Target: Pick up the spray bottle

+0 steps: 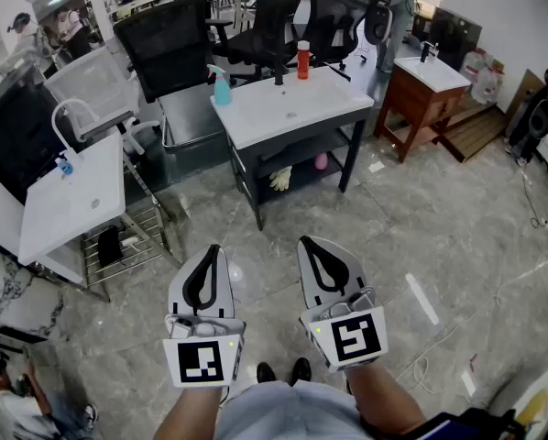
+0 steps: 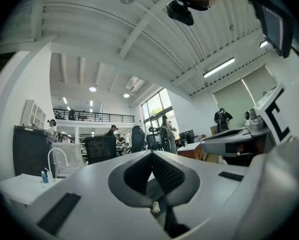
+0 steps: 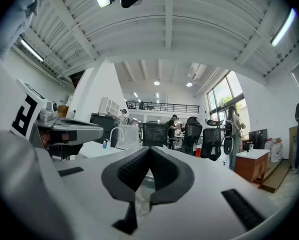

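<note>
1. The left gripper (image 1: pixel 210 262) was held level and low, jaws closed together on nothing (probably at rest before any reach).
2. The spray bottle (image 1: pixel 222 87) stood upright at the counter's (image 1: pixel 297 108) left rear corner, well apart from both grippers.
3. The right gripper (image 1: pixel 312 255) was level too, jaws pressed together and empty.

Left gripper (image 1: pixel 210 259), right gripper (image 1: pixel 312 250): white moulded shells tapering to rounded tips, with black ribbed pads (image 2: pixel 164 171) lining the inner faces. Marker cube (image 1: pixel 202 360) at each rear, black-and-white squares, with a small green light (image 1: pixel 230 344) beside. Thin pale wires (image 1: pixel 361 298) looped behind right shell. Bare forearms. Pale grey-blue garment (image 1: pixel 283 415), black shoes (image 1: pixel 283 371).
</note>
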The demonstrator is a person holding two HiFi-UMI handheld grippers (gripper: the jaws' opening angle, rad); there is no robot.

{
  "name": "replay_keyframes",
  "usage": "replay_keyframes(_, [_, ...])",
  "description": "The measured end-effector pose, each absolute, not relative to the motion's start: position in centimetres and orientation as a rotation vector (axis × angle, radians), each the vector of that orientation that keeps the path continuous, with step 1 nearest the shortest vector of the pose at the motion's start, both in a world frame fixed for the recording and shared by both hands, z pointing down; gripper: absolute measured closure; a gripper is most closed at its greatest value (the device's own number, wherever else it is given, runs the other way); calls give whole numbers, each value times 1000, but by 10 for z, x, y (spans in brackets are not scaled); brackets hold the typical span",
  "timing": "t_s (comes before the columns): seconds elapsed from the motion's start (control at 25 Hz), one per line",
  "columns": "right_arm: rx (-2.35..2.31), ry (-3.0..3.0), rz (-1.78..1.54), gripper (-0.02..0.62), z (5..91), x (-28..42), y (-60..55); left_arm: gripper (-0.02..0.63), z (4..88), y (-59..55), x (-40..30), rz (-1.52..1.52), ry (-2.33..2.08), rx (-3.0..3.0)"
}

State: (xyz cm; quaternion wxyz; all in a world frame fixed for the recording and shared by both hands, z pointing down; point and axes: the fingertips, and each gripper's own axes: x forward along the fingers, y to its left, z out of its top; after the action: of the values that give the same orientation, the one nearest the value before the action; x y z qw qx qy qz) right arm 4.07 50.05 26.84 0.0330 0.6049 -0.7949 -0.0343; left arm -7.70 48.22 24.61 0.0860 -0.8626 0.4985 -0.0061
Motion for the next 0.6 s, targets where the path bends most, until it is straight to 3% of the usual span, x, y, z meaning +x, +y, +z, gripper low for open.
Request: replay_keyframes(0.6, [1874,-2448,-40,578,286,96,486,589,267,475,-41,-106,1544,-2547])
